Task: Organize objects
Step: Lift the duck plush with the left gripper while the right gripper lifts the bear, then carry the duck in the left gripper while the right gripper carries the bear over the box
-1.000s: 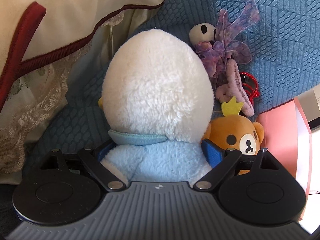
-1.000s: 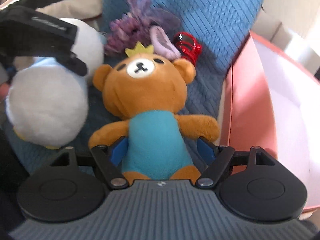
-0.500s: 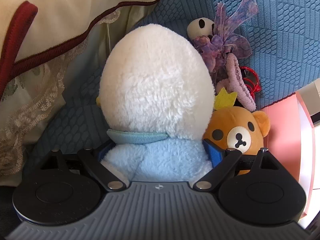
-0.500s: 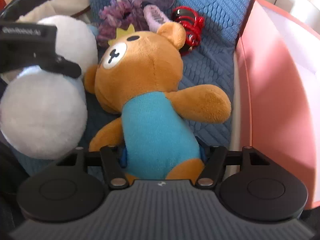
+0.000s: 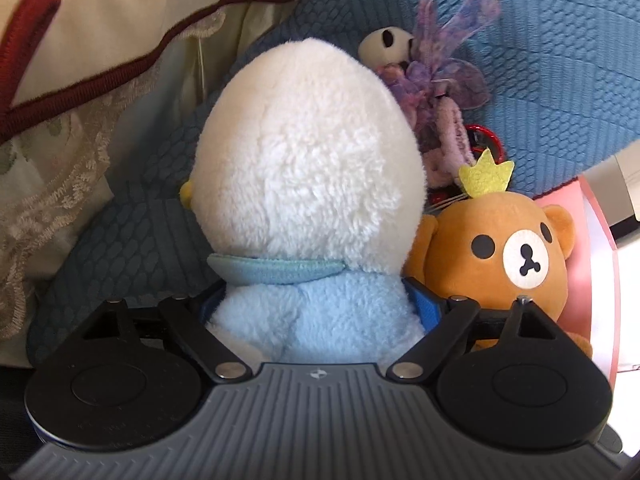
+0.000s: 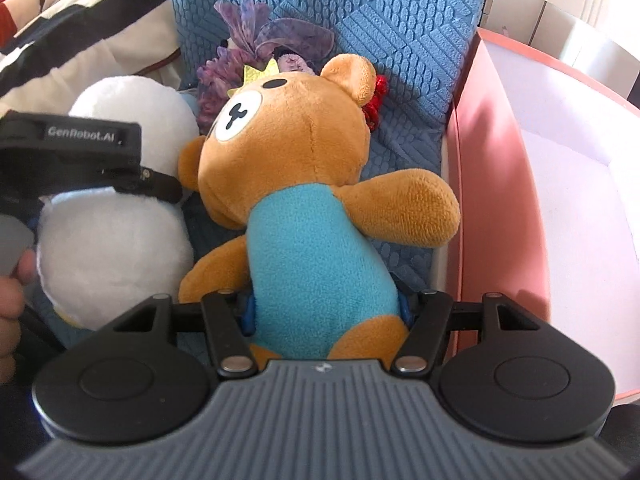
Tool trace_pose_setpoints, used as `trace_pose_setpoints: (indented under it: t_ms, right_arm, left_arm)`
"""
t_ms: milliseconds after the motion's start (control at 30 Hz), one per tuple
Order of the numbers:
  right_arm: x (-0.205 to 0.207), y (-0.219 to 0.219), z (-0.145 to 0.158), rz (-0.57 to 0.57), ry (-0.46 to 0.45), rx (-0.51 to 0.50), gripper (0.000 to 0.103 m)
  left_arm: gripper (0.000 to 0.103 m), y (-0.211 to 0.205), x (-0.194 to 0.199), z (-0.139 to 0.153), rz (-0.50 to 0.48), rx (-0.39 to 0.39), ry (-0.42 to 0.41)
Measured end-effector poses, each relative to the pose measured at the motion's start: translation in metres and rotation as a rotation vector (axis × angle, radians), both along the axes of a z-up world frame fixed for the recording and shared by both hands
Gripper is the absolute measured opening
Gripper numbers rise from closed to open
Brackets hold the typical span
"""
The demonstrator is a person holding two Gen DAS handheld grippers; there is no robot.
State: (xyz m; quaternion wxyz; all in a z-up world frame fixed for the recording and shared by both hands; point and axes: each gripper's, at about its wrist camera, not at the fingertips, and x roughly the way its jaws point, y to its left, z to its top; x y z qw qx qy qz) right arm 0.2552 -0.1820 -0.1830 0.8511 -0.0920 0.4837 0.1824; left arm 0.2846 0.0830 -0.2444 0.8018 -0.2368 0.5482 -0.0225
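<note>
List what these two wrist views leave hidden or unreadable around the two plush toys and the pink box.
- White plush: its face is turned away in the left wrist view; in the right wrist view the left gripper covers part of it.
- Brown bear: its feet are hidden behind the right gripper.
- Pink box: cut off by the frame edge, so its contents stay unknown.
- Purple hair accessory and red item: mostly hidden behind the plush toys.

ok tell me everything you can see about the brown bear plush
The brown bear plush is soft orange-brown fleece with a cream muzzle patch, black eyes, a yellow felt crown and a teal body. The right gripper is shut on its lower torso, head tilted left, one arm out toward the pink box. Its head sits right beside the white plush, over the blue quilted fabric.
</note>
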Motion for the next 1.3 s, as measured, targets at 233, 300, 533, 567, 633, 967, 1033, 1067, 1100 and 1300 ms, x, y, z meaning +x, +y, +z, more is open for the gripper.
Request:
trace_pose_setpoints:
  t_ms: [233,300,533,567,633,967,1033,1067,1100,1300]
  right_arm:
    - [-0.003,-0.014,0.019,-0.009,-0.018,0.036,0.064]
    - [-0.003,-0.019,0.027,-0.01,-0.027,0.049,0.064]
    - [-0.005,-0.047,0.052,-0.046,-0.058,0.105,0.064]
    - [-0.005,-0.051,0.054,-0.051,-0.058,0.113,0.064]
    - [-0.006,-0.061,0.061,-0.059,-0.053,0.134,0.064]
    - [-0.001,-0.108,0.098,-0.094,-0.084,0.198,0.064]
    - [0.002,-0.118,0.107,-0.104,-0.094,0.21,0.064]
    - [0.003,-0.122,0.112,-0.107,-0.098,0.213,0.064]
    - [0.005,-0.126,0.116,-0.11,-0.101,0.216,0.064]
    - [0.016,-0.15,0.139,-0.134,-0.114,0.24,0.064]
  left_arm:
    - [0.084,-0.004,-0.012,0.014,0.003,0.03,-0.028]
    - [0.084,-0.007,-0.015,0.019,0.016,0.028,-0.037]
    - [0.083,-0.037,-0.022,0.046,0.0,0.046,-0.066]
    - [0.083,-0.042,-0.024,0.051,-0.003,0.051,-0.071]
    - [0.082,-0.05,-0.034,0.061,-0.003,0.05,-0.078]
    - [0.082,-0.096,-0.043,0.111,0.005,0.028,-0.134]
    - [0.082,-0.105,-0.042,0.122,-0.001,0.023,-0.148]
    - [0.082,-0.11,-0.042,0.129,-0.004,0.021,-0.156]
    - [0.082,-0.114,-0.041,0.135,-0.005,0.018,-0.162]
    - [0.082,-0.142,-0.035,0.171,-0.034,0.024,-0.201]
